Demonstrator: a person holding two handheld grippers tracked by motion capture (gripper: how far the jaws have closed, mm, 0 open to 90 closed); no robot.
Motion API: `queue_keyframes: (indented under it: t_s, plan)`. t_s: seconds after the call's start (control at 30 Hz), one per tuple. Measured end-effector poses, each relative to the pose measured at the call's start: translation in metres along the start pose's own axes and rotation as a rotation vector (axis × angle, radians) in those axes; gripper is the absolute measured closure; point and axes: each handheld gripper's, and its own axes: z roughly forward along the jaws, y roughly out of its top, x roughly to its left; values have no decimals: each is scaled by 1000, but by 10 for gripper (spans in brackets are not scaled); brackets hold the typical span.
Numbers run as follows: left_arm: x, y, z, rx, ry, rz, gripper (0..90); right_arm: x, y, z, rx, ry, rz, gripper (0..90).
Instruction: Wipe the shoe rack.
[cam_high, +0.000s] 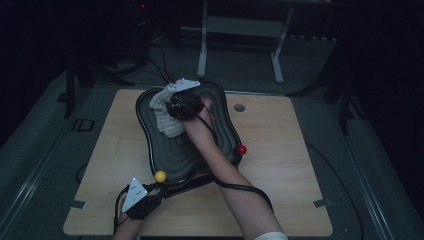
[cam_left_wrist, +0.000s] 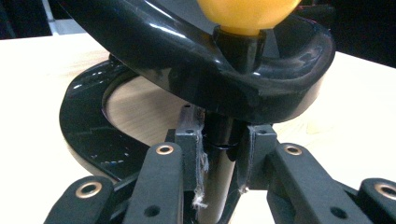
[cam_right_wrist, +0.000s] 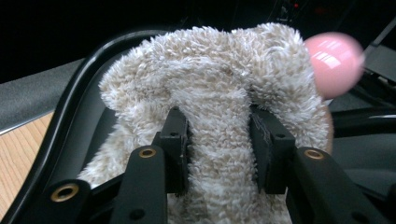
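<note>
Scene is dim. A wooden table (cam_high: 280, 165) fills the centre of the high view, and a black wavy tray (cam_high: 165, 155) on a stand sits left of centre on it.

Right gripper (cam_high: 184, 106): located in the upper middle of the high view, over the far part of the tray. In the right gripper view its jaws are clamped on a fold of a fluffy beige cloth (cam_right_wrist: 219, 135), one pad pressed in on each side. The cloth (cam_high: 167, 112) lies bunched on the tray's upper left part, touching its surface.

Left gripper (cam_high: 150, 195): located at the lower left of the high view, at the near corner of the tray. In the left gripper view its jaws are closed on a black post (cam_left_wrist: 223, 154) under the tray rim (cam_left_wrist: 196, 70). A yellow knob (cam_left_wrist: 247, 14) tops that corner; it is seen at (cam_high: 160, 176) in the high view.

A red knob (cam_high: 241, 149) stands on the tray's right edge. A pink knob (cam_right_wrist: 334, 63) shows blurred at the upper right of the right gripper view, probably at the tray's far edge
</note>
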Motion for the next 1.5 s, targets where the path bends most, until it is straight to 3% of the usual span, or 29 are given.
queue_keyframes:
  t_s: [0.1,0.27,0.57,0.97,1.5]
  plan:
    - [0,0,0,-2,2,1,724,4,-2,1,-3,-7,-4,610]
    - [-1,0,0,-4,5,4,724,13,-10,-4,21,26,-52,610]
    - [-1,0,0,-5,4,3,724,19,-41,-22,32,77,-101,609]
    - [-1,0,1,-4,5,0,723,30,-77,-44,43,123,-138,608]
    - [-1,-1,1,-10,6,2,723,50,-110,-63,55,172,-190,609]
